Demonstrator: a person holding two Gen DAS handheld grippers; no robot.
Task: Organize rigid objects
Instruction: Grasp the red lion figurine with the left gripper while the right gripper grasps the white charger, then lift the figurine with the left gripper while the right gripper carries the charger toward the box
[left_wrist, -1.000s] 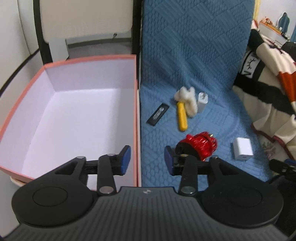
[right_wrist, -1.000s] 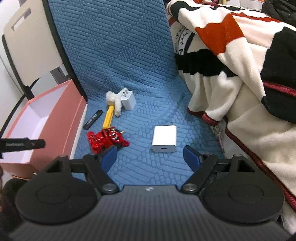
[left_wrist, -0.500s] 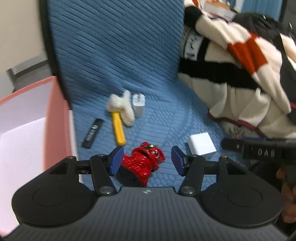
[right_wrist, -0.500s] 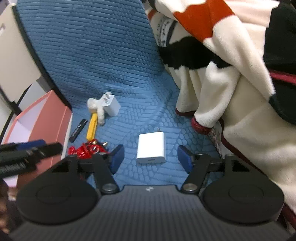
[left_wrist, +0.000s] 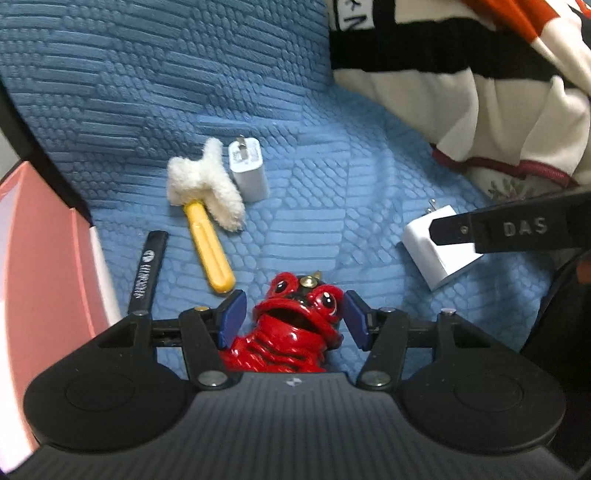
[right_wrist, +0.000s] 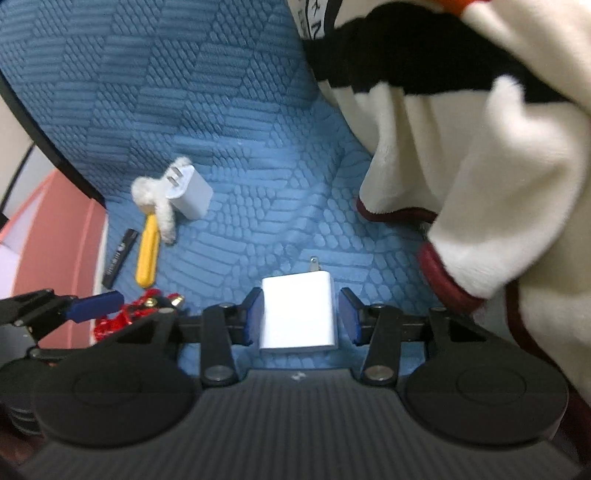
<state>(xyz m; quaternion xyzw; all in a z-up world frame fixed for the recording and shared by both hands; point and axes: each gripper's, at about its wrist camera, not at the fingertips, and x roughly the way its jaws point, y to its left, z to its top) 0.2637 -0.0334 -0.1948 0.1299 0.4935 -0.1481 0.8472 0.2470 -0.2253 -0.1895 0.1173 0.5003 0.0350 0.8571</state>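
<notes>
A red lion figurine (left_wrist: 291, 325) lies on the blue quilted mat (left_wrist: 314, 192). My left gripper (left_wrist: 293, 317) is open with its blue pads on either side of the figurine, small gaps showing. A white square charger (right_wrist: 298, 314) lies between the open pads of my right gripper (right_wrist: 298, 315), not clearly pinched. The charger also shows in the left wrist view (left_wrist: 439, 251), partly behind the right gripper's finger. A yellow-handled fluffy brush (left_wrist: 207, 206), a smaller white plug (left_wrist: 247, 170) and a black stick (left_wrist: 146, 269) lie further back.
A pink box (left_wrist: 33, 295) with a white inside stands at the left edge of the mat. A striped cream, black and red blanket (right_wrist: 480, 129) is heaped on the right, close to my right gripper.
Both grippers have moved forward and down. The left swung right from over the pink box to straddle the red figurine. The right has closed in around the white charger.
</notes>
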